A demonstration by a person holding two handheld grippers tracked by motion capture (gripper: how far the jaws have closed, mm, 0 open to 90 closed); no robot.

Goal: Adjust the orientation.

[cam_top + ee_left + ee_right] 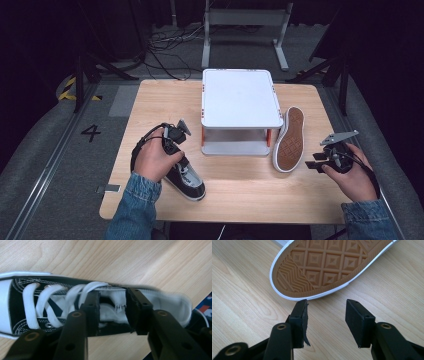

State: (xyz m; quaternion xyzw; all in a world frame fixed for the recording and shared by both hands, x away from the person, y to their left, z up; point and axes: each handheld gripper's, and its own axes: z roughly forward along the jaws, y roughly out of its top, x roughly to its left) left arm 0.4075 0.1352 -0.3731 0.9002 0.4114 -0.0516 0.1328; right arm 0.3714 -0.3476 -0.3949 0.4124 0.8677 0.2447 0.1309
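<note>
High view first: a light wooden table (pixel 240 185) carries a white two-tier rack (pixel 241 97) at its middle; to the right of the rack, a sneaker lies on its side, brown sole (pixel 290 140) turned outward, leaning against the rack's edge; on the left, a black high-top sneaker (pixel 189 180) with white laces sits upright near the table's front, toe toward the person; the left hand (pixel 152 162) holds the left gripper (pixel 176 150) down over that shoe. Left gripper view: the jaws stand apart, dipped into the shoe's opening around the white tongue and lining; whether they pinch it cannot be told. Right gripper view: the right gripper (pixel 325 315) hovers with jaws wide apart just short of the sole's rim, touching nothing.
</note>
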